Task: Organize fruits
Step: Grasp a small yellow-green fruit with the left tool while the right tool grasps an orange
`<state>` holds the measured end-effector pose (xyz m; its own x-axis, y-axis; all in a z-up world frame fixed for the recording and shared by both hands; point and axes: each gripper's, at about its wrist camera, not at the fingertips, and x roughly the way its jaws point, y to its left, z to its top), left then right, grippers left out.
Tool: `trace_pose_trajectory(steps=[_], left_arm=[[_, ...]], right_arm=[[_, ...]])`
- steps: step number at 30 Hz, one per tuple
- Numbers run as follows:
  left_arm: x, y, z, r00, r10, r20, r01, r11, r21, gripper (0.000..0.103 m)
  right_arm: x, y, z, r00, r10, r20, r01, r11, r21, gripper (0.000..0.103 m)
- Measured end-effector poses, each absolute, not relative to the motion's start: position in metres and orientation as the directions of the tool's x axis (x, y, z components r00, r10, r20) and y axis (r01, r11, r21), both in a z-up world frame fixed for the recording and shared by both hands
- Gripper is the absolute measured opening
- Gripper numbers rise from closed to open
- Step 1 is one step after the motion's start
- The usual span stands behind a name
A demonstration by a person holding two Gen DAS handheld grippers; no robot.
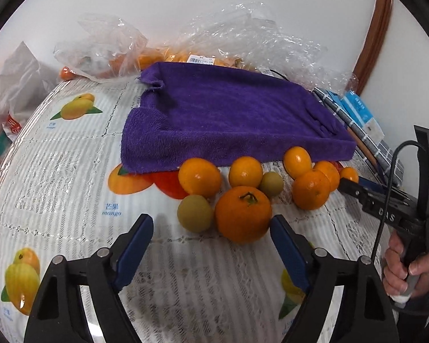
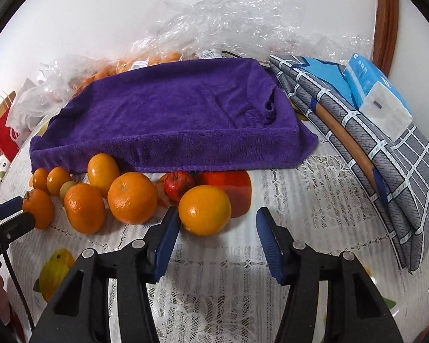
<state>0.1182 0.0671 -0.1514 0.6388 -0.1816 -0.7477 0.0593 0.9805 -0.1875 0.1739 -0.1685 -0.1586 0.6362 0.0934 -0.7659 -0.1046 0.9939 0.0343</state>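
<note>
Tablecloth [image 2: 314,200] bare right of oranges [image 2: 204,210].

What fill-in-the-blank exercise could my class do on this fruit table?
1. The towel behind the fruit is ____.
2. The apple is coloured ____.
3. The stemmed orange lies beside a ____ fruit.
4. The word printed on the tablecloth is ____.

Missing words: purple; red; green; mango

My left gripper [image 1: 211,230] hangs over the desk [image 1: 71,171] with its jaws apart, a stemmed orange [image 1: 243,214] and a green fruit [image 1: 196,213] just ahead of them. A purple towel [image 1: 228,114] lies behind the fruit, and my right gripper [image 1: 349,184] reaches in from the side
</note>
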Motion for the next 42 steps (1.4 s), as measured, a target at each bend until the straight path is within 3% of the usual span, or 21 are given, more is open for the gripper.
trace_pose_trajectory(steps=[5, 8, 10, 15, 20, 21, 24, 38, 42], left_arm=[[0.102, 0.085, -0.142, 0.654, -0.152, -0.741, 0.038, 0.985, -0.168, 0.072], [0.107, 0.091, -0.143, 0.645, -0.114, -0.755, 0.019, 0.991, -0.134, 0.061], [0.112, 0.093, -0.147, 0.64, -0.108, -0.761, 0.025, 0.992, -0.12, 0.047], [0.119, 0.092, -0.152, 0.625, -0.163, -0.763, 0.062, 0.985, -0.16, 0.046], [0.124, 0.083, -0.151, 0.646, -0.133, -0.752, 0.094, 0.991, -0.095, 0.044], [0.125, 0.083, -0.152, 0.65, -0.137, -0.748, 0.099, 0.99, -0.095, 0.042], [0.127, 0.083, -0.156, 0.632, -0.206, -0.747, 0.132, 0.978, -0.159, 0.022], [0.131, 0.092, -0.159, 0.641, -0.173, -0.747, 0.084, 0.984, -0.155, 0.021], [0.141, 0.09, -0.16, 0.642, -0.159, -0.75, 0.07, 0.986, -0.149, 0.03]], right_arm=[[0.174, -0.171, -0.158, 0.635, 0.129, -0.762, -0.118, 0.991, 0.069, 0.042], [0.173, -0.171, -0.157, 0.632, 0.154, -0.759, -0.137, 0.987, 0.087, 0.036], [0.171, -0.169, -0.157, 0.634, 0.149, -0.758, -0.14, 0.987, 0.077, 0.036], [0.169, -0.171, -0.157, 0.632, 0.16, -0.758, -0.149, 0.985, 0.083, 0.036], [0.17, -0.173, -0.158, 0.632, 0.168, -0.756, -0.151, 0.984, 0.093, 0.036], [0.169, -0.173, -0.158, 0.634, 0.166, -0.756, -0.152, 0.984, 0.089, 0.036], [0.168, -0.172, -0.157, 0.637, 0.175, -0.751, -0.161, 0.983, 0.092, 0.036], [0.17, -0.173, -0.158, 0.629, 0.176, -0.757, -0.159, 0.983, 0.096, 0.036], [0.172, -0.174, -0.159, 0.626, 0.183, -0.758, -0.156, 0.982, 0.109, 0.036]])
